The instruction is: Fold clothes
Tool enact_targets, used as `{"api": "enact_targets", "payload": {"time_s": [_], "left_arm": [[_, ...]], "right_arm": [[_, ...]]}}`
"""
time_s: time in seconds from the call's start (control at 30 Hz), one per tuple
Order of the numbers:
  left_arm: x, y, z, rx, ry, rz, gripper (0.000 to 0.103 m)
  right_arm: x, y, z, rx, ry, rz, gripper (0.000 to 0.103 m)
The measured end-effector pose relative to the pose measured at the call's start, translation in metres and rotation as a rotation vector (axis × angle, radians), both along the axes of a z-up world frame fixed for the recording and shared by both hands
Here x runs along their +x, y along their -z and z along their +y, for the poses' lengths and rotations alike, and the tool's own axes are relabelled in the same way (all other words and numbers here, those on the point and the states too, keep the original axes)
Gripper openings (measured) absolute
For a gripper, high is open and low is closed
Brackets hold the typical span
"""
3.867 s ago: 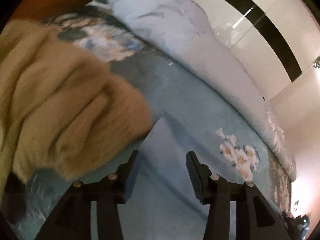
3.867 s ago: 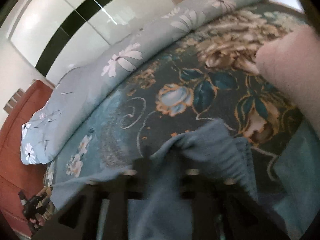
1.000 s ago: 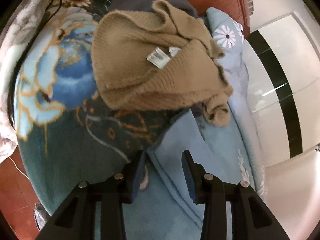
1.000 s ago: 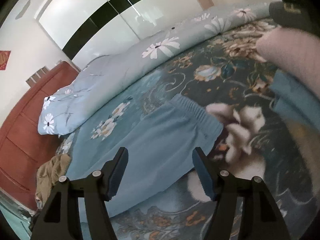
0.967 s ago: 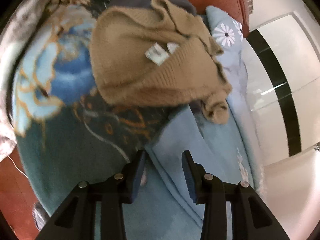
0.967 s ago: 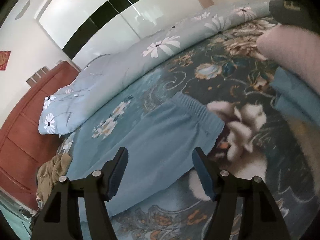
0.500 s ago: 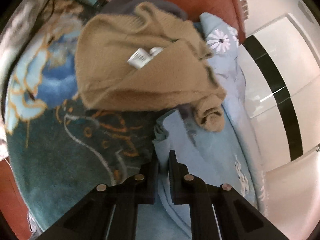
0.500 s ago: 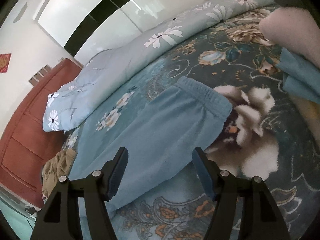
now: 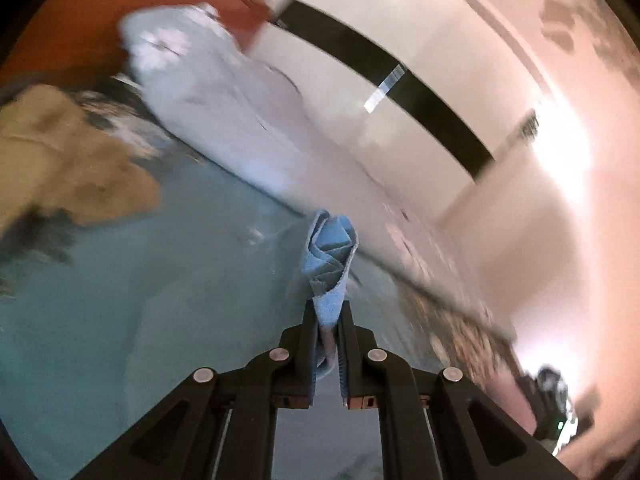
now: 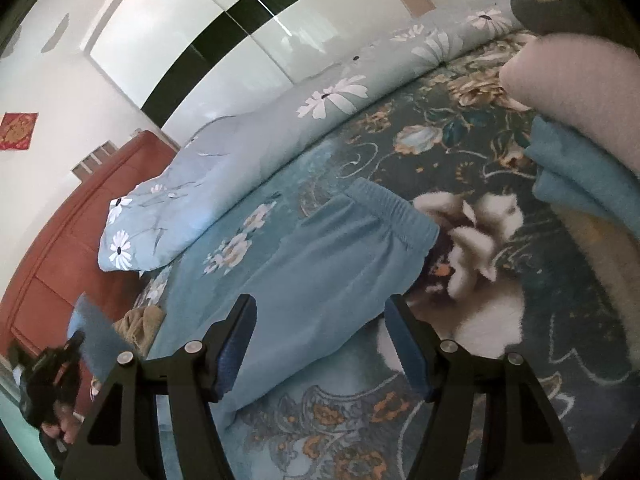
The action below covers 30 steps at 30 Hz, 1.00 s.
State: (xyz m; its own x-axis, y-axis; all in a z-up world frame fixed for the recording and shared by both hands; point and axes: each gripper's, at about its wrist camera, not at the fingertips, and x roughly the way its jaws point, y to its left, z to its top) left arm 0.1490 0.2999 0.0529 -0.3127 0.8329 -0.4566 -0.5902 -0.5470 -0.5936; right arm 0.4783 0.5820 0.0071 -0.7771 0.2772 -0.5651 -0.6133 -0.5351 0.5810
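Note:
Light blue pants (image 10: 320, 280) lie flat on the floral bed cover (image 10: 500, 400), their elastic waistband (image 10: 394, 210) toward the right. My left gripper (image 9: 327, 322) is shut on the leg hem of the blue pants (image 9: 330, 256), which bunches above the fingertips, lifted off the bed. In the right wrist view that same gripper (image 10: 60, 356) shows at the far left with the blue hem raised. My right gripper (image 10: 320, 344) hovers open over the middle of the pants, holding nothing.
A tan knitted sweater (image 9: 60, 160) lies crumpled to the left near the red headboard (image 10: 60, 240). A rolled pale floral duvet (image 10: 280, 120) runs along the far side. Folded clothes (image 10: 580, 140) are stacked at the right.
My left gripper closed on the pants' leg hem, then swung up and away from the tan sweater, lifting the hem and rolling. The right gripper has barely shifted.

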Motion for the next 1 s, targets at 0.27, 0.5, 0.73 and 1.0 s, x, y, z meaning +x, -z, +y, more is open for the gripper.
{"api": "enact_targets", "payload": {"time_s": [0.27, 0.5, 0.73, 1.0], "left_arm": [[0.033, 0.072, 0.088, -0.224, 0.143, -0.093, 0.009], [0.056, 0.084, 0.076, -0.204, 0.229, -0.189, 0.047], [0.040, 0.050, -0.007, -0.109, 0.011, -0.047, 0.062], [-0.016, 0.104, -0.087, -0.169, -0.230, -0.224, 0.064]], "right_arm": [[0.001, 0.010, -0.012, -0.015, -0.052, -0.019, 0.068], [-0.020, 0.010, -0.026, -0.013, -0.131, -0.009, 0.068], [-0.082, 0.018, -0.050, -0.074, -0.333, 0.025, 0.068], [-0.143, 0.040, -0.069, -0.144, -0.410, -0.015, 0.068]]}}
